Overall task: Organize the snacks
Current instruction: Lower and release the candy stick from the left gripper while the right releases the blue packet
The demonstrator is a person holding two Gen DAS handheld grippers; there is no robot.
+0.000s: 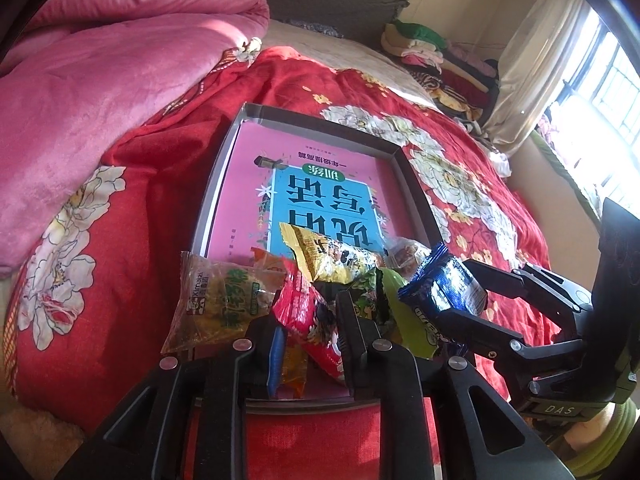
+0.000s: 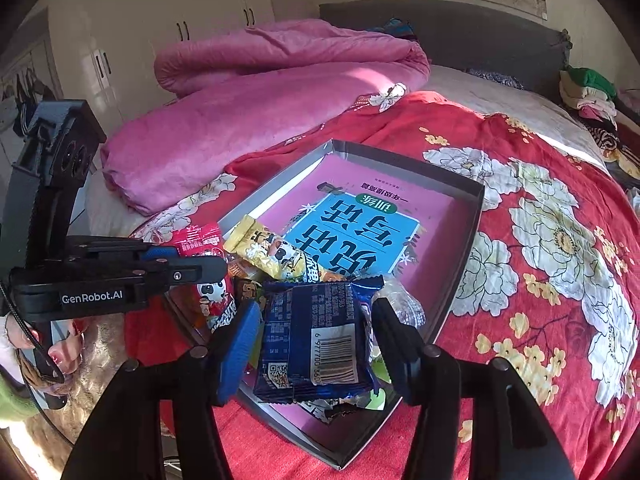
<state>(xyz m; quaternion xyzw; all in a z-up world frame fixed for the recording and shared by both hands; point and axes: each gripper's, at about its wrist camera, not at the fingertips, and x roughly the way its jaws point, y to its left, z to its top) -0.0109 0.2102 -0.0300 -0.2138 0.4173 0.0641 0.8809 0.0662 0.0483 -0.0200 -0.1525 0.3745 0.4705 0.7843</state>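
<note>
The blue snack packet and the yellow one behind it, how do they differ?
The blue snack packet is squarish, its barcode side showing; the yellow packet is long and narrow. The blue sits between the right gripper's fingers; the yellow lies free on the pile. Both are over the grey box.

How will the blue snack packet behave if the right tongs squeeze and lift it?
The blue packet is glossy crinkled film, so probably slippery and crushable. It looks small and puffy, likely light. Its loose sealed ends may flop.
</note>
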